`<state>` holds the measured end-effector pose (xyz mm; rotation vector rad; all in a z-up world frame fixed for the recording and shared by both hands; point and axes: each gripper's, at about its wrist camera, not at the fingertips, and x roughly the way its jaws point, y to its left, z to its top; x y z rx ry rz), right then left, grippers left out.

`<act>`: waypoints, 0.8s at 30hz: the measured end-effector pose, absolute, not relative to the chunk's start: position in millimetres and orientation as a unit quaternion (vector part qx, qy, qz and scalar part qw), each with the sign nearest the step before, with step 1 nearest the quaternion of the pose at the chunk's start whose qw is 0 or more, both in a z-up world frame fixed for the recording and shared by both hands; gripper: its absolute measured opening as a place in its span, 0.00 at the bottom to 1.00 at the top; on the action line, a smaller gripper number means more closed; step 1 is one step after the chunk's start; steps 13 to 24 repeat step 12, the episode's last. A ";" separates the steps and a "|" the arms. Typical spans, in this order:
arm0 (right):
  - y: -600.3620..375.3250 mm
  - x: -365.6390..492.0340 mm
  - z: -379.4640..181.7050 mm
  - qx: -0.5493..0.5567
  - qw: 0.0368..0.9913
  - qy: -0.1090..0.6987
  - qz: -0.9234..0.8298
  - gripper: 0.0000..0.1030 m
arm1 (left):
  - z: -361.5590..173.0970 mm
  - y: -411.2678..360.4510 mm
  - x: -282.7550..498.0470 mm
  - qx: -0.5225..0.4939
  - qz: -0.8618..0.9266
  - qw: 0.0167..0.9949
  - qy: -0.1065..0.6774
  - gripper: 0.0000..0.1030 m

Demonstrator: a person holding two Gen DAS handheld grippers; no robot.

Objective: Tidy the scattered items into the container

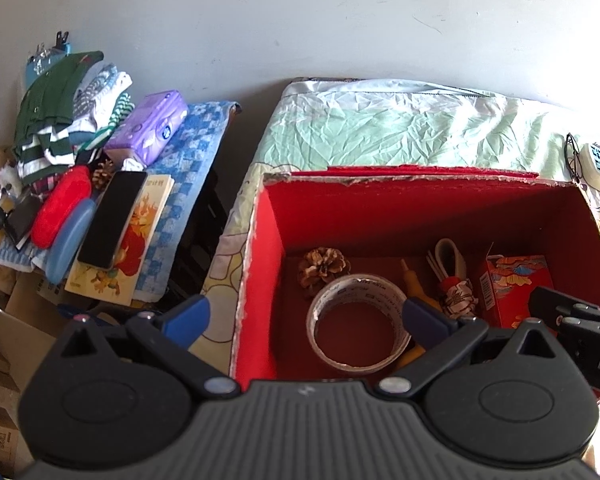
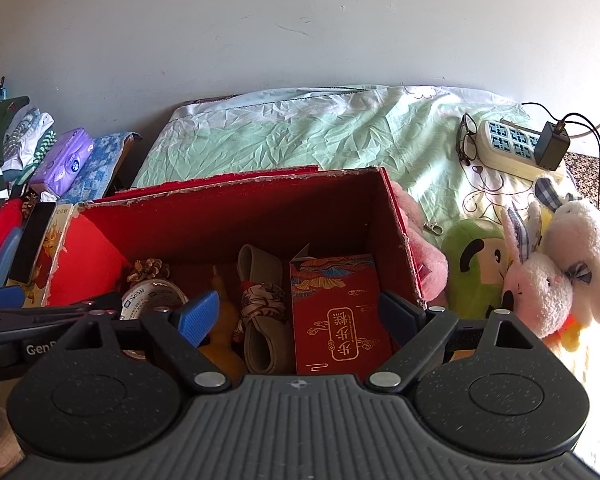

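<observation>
Container: a red cardboard box (image 1: 420, 208) is set on the bed, open at the top, its torn rim showing grey board.
Already inside: a pine cone (image 1: 323, 266), a roll of clear tape (image 1: 358, 324), a slipper bound with a patterned cloth (image 2: 262, 312), a yellow-handled tool and a red printed carton (image 2: 340, 312) are seen on the box floor.
Left gripper (image 1: 306, 322): held above the box over the tape roll, jaws spread wide, nothing between them.
Right gripper (image 2: 300, 318): held above the box over the carton, jaws likewise parted and empty.
Remaining items: plush toys are gathered on the bed just right of the box — a pink one (image 2: 426, 248) touching the outer wall, a green one (image 2: 476, 264), a white-and-pink rabbit (image 2: 540, 284) and a white one (image 2: 580, 240).
Handling, judged: the plush toys are taken to be light, soft and compressible, not fragile or slippery; a pinch is expected to sink in before it holds.
Hold point, judged: the bulk of the body or head is preferred over an ear or ribbon, which would be likely to slip or swing.
Risk, judged: the thin box wall may be nudged by a toy dragged over its rim.
</observation>
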<state>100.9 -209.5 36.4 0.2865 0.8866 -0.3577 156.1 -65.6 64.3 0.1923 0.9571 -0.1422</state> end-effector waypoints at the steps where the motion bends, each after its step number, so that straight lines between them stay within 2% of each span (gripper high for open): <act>1: -209.7 100.2 36.4 0.139 0.878 0.424 -0.172 0.86 | 65.2 -67.0 155.3 0.094 -0.070 0.882 0.457 0.99; 24: -215.2 97.0 35.7 0.153 0.877 0.421 -0.174 0.86 | 70.2 -70.4 150.7 0.105 -0.068 0.889 0.440 0.99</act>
